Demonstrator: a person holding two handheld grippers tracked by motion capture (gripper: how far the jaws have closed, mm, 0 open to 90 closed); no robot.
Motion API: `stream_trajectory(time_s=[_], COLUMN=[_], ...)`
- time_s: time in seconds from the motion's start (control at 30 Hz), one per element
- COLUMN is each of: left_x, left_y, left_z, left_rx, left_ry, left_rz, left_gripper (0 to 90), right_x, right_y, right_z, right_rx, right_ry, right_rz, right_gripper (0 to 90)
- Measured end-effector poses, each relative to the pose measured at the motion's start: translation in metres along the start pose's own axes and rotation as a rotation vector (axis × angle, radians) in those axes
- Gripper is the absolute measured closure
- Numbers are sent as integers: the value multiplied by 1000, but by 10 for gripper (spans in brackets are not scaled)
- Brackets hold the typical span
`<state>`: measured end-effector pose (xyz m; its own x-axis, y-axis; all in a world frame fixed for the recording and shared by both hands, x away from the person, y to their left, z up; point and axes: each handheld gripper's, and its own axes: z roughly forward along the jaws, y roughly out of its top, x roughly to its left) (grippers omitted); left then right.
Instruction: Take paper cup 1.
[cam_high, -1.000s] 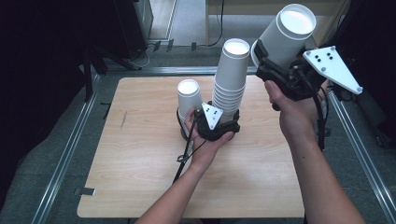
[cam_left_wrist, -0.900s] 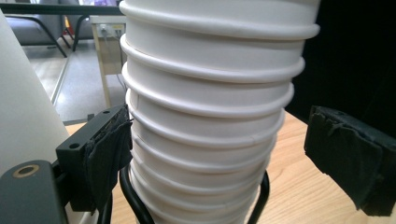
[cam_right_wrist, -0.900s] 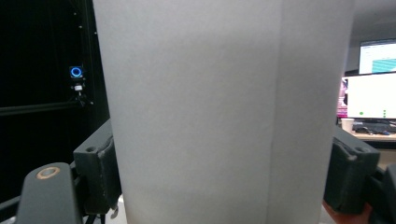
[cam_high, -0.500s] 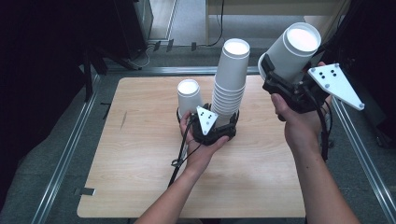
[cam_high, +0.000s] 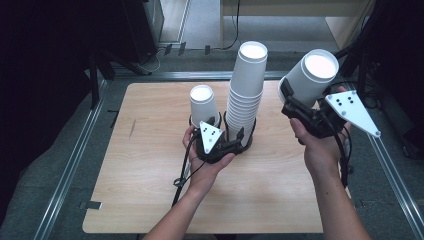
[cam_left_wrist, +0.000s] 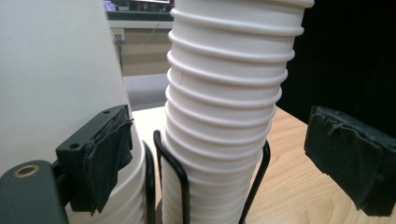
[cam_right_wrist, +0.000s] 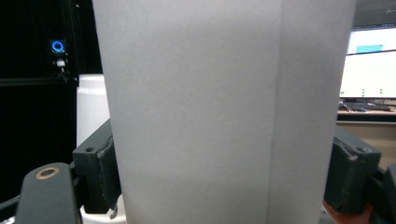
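My right gripper is clamped on a single white paper cup, both pads pressed on its side walls in the right gripper view. The cup is held in the air, to the right of the tall cup stack and apart from it. Its long axis is tilted: the open mouth points up and leans away from the stack, the base sits down at the jaws. A vertical seam runs down the wall. No print or label on it that I can read.

My left gripper sits at the foot of the stack, jaws apart. In the left gripper view the stack stands between the two pads, and neither pad presses on it: the right pad is well off it, and the left pad lies against the neighbour cup. The stack stands upright, mouth up, leaning slightly, in a black wire holder.

Just left of the stack is a shorter cup pile, mouth up, in its own wire ring. All of it rests on a wooden table.

Behind the held cup: a lit monitor, text too small to read, and a blue ring light on dark gear. The left gripper's cable trails across the table, nearer me than the stack.
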<state>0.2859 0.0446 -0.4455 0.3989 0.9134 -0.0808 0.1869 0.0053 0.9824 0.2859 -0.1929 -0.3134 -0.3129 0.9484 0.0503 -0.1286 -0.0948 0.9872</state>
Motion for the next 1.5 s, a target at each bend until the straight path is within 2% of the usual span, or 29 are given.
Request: stream_trajectory(time_s=[0.27,0.33,0.53,0.83,1.03,1.23,1.5], left_x=[10,14,23,34,39,41,40], left_y=[-9,-11,-18,-34,-35,-35,-34], left_z=[-18,-21,-32,-45,-53,-56,-60], left_rx=[10,12,17,43,42,43,48], left_ry=[6,13,27,40,43,32,-5], left_rz=[-10,-16,-26,-47,-44,-39,-24], left_gripper=[80,80,81,80,80,80,80], right_x=[-4,-4,-2,3,8,15,21], right_y=[-24,-33,-49,-77,-90,-103,-117], right_z=[-8,-10,-16,-28,-36,-39,-43], right_rx=[32,45,64,102,127,167,202], right_ry=[-17,-23,-34,-35,-37,-20,-3], right_rz=[1,-15,-16,-60,-111,-167,-186], right_gripper=[166,166,165,164,164,164,164])
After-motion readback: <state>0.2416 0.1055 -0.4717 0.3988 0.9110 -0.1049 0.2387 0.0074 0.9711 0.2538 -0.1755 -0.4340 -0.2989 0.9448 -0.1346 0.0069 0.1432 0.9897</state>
